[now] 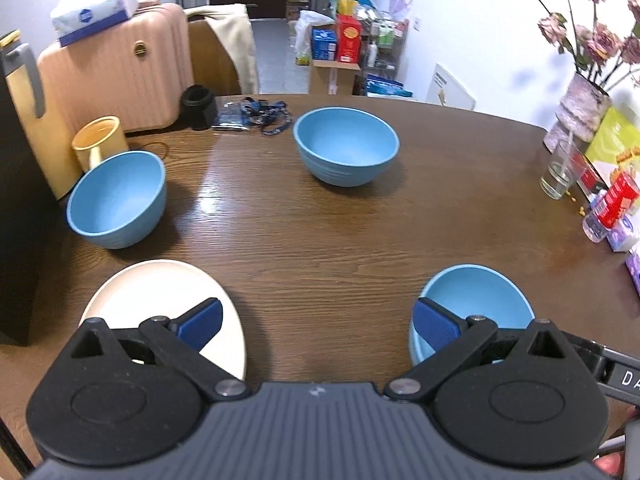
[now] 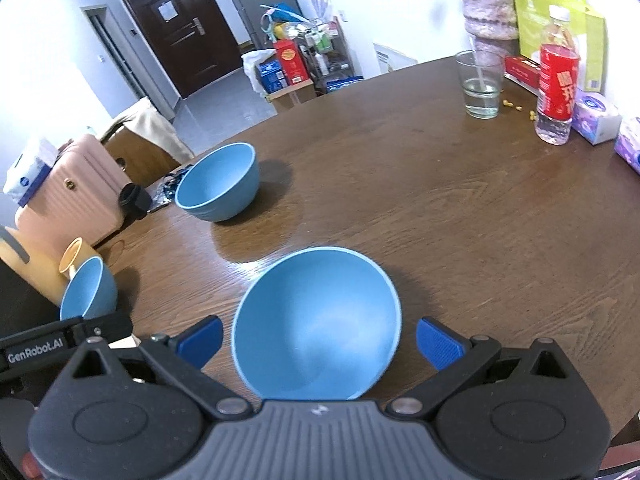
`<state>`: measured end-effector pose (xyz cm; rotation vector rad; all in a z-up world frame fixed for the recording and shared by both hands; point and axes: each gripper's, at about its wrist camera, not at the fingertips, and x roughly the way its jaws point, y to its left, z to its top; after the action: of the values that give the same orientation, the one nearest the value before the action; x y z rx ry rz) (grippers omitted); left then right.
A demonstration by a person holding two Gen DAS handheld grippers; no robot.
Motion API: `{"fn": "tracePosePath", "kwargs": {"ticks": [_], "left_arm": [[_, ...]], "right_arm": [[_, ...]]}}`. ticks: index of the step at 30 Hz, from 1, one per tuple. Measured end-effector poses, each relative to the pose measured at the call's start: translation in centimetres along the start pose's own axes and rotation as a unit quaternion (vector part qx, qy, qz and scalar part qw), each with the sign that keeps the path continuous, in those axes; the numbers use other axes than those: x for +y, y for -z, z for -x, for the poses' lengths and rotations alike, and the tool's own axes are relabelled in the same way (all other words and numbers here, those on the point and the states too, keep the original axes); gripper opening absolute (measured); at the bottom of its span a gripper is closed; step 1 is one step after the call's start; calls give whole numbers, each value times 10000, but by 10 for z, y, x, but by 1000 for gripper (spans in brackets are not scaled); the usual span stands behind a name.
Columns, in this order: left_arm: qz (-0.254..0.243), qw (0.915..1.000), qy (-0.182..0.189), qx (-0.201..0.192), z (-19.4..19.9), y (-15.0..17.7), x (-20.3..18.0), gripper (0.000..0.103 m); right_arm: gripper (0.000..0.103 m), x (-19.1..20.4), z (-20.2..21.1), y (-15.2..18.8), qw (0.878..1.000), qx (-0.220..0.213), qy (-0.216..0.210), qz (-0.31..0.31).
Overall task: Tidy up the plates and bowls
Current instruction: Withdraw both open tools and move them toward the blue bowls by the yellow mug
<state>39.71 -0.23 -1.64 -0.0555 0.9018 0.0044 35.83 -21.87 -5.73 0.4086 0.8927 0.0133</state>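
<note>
Both tools gape wide, holding nothing: the left tool (image 1: pixel 318 326) hovers between a white plate (image 1: pixel 160 300) and the nearest blue bowl (image 2: pixel 316 324), which the right tool (image 2: pixel 318 342) straddles. Two more bowls (image 1: pixel 346 144) (image 1: pixel 116 198) sit farther across the desk (image 1: pixel 320 240).

You can read "GenRobot.AI" in white letters on the black bar (image 2: pixel 64 340) at the lower left of the right wrist view, and on the black bar (image 1: pixel 616 376) at the right edge of the left wrist view you see only the letters "DA" before the frame cuts them off. The red label of the water bottle (image 2: pixel 557 80) carries large white Chinese characters, too distorted for you to read with certainty. The print on the boxes and packets elsewhere is too small or blurred.
</note>
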Motion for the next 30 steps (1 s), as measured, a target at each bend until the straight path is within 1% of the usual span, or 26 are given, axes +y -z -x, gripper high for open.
{"fn": "tracePosePath", "kwargs": {"ticks": [10, 19, 30], "left_arm": [[296, 9994, -183, -77, 11, -1, 38, 103], [584, 9977, -328, -139, 20, -6, 80, 103], [860, 9948, -515, -186, 21, -21, 139, 103]], "right_arm": [[103, 31, -6, 0, 9996, 59, -138, 223], [103, 77, -17, -1, 9982, 124, -276, 524], [103, 139, -33, -4, 9961, 166, -405, 762]]}}
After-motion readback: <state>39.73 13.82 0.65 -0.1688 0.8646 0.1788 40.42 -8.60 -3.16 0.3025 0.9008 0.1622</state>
